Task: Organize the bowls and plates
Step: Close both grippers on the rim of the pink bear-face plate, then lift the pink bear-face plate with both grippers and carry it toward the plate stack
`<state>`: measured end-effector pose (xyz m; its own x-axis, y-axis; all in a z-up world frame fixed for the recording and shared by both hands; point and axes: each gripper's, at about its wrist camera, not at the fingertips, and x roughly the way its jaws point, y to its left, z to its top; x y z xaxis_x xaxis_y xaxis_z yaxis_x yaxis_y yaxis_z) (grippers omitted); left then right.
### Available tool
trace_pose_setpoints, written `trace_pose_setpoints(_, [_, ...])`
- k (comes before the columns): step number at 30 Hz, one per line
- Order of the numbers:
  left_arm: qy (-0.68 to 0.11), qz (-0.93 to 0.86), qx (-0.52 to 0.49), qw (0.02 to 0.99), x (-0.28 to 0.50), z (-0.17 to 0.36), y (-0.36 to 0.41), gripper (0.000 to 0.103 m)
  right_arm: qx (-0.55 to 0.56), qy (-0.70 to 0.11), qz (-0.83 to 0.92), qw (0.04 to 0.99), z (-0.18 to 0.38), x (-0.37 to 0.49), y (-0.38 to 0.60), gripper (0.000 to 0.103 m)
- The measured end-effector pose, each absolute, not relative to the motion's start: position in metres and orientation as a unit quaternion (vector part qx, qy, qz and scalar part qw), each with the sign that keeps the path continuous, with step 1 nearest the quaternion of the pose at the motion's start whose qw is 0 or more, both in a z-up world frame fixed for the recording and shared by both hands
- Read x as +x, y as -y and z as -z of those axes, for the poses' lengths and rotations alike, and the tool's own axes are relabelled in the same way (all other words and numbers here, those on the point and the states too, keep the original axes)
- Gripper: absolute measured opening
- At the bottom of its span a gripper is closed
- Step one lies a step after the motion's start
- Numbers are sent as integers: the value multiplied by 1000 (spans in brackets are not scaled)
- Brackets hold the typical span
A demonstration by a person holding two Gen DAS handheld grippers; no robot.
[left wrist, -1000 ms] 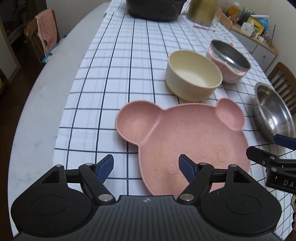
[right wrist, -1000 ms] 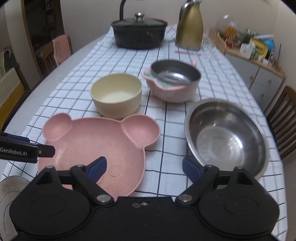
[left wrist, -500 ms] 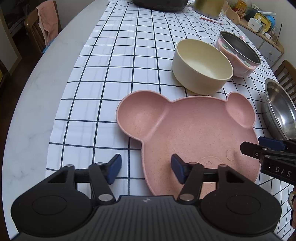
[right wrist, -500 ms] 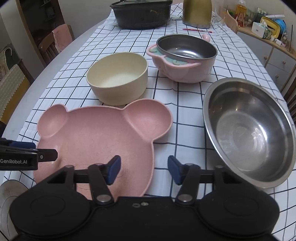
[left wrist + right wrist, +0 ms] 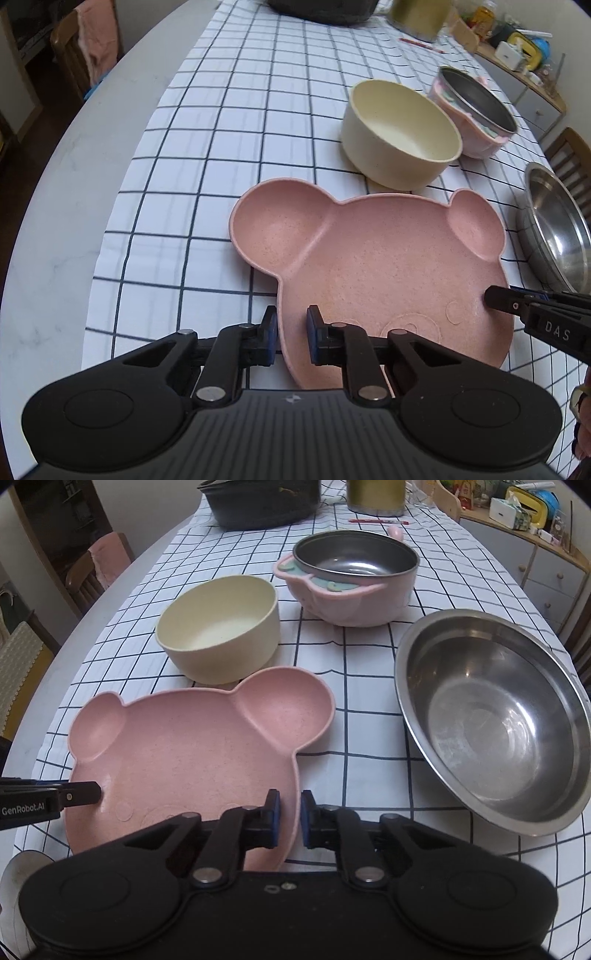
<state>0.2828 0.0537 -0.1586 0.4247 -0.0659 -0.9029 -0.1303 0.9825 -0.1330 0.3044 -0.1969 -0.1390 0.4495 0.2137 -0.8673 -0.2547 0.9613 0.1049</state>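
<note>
Just closed from wide apart, left gripper and right gripper now each pinching an opposite rim of pink bear plate lying flat on checked tablecloth, apparently for a level two-handed lift.

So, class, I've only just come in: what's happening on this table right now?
A person is working with two handheld grippers, and both have just been closing onto the rim of the pink bear-shaped plate, one on each side. The left gripper pinches the plate's left edge, the right gripper its right edge. The plate lies on the checked tablecloth. Behind it sit a cream bowl and a pink-cased metal bowl; a large steel bowl is to its right.
</note>
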Motion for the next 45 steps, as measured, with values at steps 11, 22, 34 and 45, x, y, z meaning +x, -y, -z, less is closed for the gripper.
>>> trace_pose_setpoints(11, [-515,-3,-90,852,268,132,-59,15,-10,-491,-128,862,115,287,197,11])
trace_pose_setpoints(22, [-498,11,-90,862,231,95,-74,15,-7,-471,-139,871,74,243,190,11])
trace_pose_setpoints(34, [-478,10,-91,873,171,73,-100,15,-14,-453,-160,877,52,187,169,12])
trace_pose_setpoints(45, [-480,-18,-90,872,123,89,-121,14,-47,-434,-187,880,62,143,141,12])
